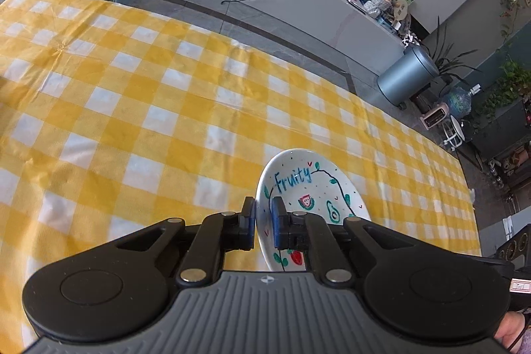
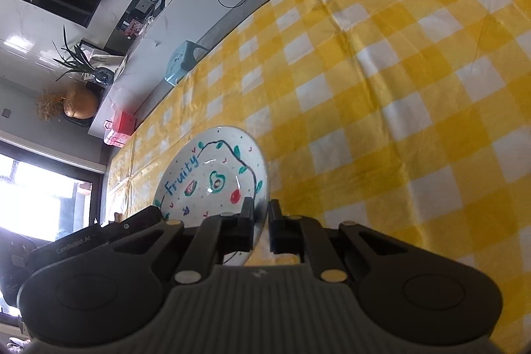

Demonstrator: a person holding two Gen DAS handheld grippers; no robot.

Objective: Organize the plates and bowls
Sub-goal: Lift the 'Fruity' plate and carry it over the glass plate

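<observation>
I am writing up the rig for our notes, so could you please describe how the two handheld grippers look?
Both are black with a ribbed grey base, round side housings and silver pivot pins. The left gripper has blue finger pads; the right gripper has dark ones.

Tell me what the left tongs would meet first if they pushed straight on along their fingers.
The left tongs already clamp the rim of the white round ceramic plate painted "Fruity". Beyond the plate, the first thing in line looks like the yellow-and-white checked tablecloth, though depth is unclear.
</observation>
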